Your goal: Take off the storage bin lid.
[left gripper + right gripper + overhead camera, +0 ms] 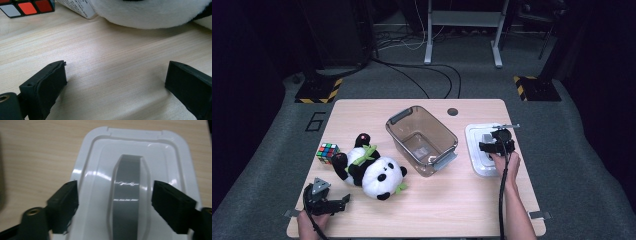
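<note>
A wooden worktop (462, 210) is seen from above. A clear tub (422, 140) with grey handles is set in the middle of it, and nothing can be seen inside.

A toy panda (372, 170) is laid at about 9 o'clock from the tub, on its back. A white lid (477, 150) with a grey handle is laid flat on the worktop at 3 o'clock from the tub, just beside it.

The right tool (497, 145) is held over the lid. In the right gripper view its jaws are spread apart, one on each side of the grey handle (128, 195), and the handle is not pressed by them. Nothing is gripped.

The left tool (329, 202) is rested on the worktop at about 7 o'clock from the panda. Its jaws are wide apart too, with bare wood between them.

A small colour cube (327, 152) is placed at 10 o'clock from the panda, near its foot.
</note>
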A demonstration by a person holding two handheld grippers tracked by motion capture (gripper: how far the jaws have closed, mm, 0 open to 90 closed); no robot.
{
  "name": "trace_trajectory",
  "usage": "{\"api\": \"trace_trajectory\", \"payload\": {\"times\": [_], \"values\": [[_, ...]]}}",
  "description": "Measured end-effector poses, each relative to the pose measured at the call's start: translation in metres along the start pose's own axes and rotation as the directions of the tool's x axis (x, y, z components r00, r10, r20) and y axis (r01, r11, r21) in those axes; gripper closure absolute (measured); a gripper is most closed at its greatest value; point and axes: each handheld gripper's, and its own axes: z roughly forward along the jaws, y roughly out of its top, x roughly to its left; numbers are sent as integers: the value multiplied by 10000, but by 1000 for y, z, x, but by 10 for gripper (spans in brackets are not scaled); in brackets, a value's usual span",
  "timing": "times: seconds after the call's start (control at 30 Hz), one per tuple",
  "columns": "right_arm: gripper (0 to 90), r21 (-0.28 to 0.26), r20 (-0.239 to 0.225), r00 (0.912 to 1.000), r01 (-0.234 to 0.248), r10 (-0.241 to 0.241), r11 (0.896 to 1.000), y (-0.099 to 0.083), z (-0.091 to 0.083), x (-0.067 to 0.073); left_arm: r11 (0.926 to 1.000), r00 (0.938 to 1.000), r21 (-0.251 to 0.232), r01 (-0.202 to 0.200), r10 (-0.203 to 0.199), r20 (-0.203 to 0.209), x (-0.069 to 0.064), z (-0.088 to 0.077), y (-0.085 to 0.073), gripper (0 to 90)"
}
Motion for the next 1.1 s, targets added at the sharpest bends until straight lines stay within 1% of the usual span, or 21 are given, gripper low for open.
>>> {"api": "trace_trajectory", "payload": {"times": [0.03,0.07,0.1,0.13,0.17,0.2,0.23,0.33,0.37,0.4,0.5,0.53,0.63,0.73,0.8,0.87,0.93,0.97,1.03,1.07,1.1], "values": [[144,39,-202,9997,139,-138,9999,0,-3,1,10000,10000,1,-1,1,1,0,0,0,35],[127,15,-295,9988,381,-380,9993,-1,-7,2,10000,10000,2,-2,2,1,0,0,0,36],[99,1,-296,9985,469,-469,9989,-2,-9,3,10000,10000,0,0,0,2,0,0,0,36],[51,12,-303,9982,510,-510,9987,-3,-12,4,10000,10000,-12,-12,12,1,0,0,0,36],[0,27,-440,9975,558,-556,9984,-4,-14,4,10000,10000,-10,-4,4,4,0,0,0,37],[0,39,-595,9967,547,-544,9985,-5,-16,4,10000,10000,-5,4,-4,1,0,0,0,37],[0,-141,-763,9951,612,-621,9980,-7,-18,5,10000,10000,19,6,-6,3,0,0,0,38],[0,-642,-935,9896,1036,-1093,9925,-13,-23,7,10000,10000,74,9,-9,18,0,-1,0,39],[0,-664,-984,9893,1012,-1075,9926,-15,-25,8,10000,10000,74,12,-12,19,0,-1,0,39],[0,-689,-1090,9865,1154,-1225,9909,-17,-27,10,10000,10000,70,12,-12,17,0,-1,0,39],[0,-995,-1328,9817,1238,-1364,9873,-23,-32,15,10000,10000,75,22,-22,7,0,-1,0,39],[0,-1152,-1450,9790,1274,-1436,9851,-25,-33,16,10000,10000,44,30,-30,-22,0,-1,0,39],[0,-1557,-1524,9732,1483,-1721,9766,-31,-38,22,10000,10000,0,65,-65,-47,-1,0,0,39],[0,-2025,-1846,9599,1729,-2110,9639,-37,-45,29,10000,10000,-4,81,-81,-58,-1,0,0,39],[0,-2405,-2069,9493,1854,-2369,9528,-41,-49,35,10000,9999,2,84,-84,-66,-1,0,0,39],[0,-2751,-2163,9393,2033,-2665,9397,-48,-54,40,10000,9999,3,86,-86,-69,-1,0,0,39],[0,-3001,-2252,9271,2266,-2996,9266,-56,-56,48,10000,9999,-8,92,-93,-89,-1,0,0,40],[0,-3074,-2302,9207,2385,-3152,9212,-60,-57,52,9999,9999,-2,105,-105,-87,-1,0,0,40],[0,-3046,-2460,9062,2646,-3439,9150,-67,-57,58,10000,9999,-10,95,-95,-94,-1,0,0,40],[0,-2947,-2630,8971,2756,-3550,9150,-72,-56,62,9999,9999,-3,109,-109,-88,-1,0,0,40],[0,-2870,-2743,8903,2850,-3635,9146,-77,-55,66,9999,9999,-11,103,-103,-108,-1,0,0,40]]}}
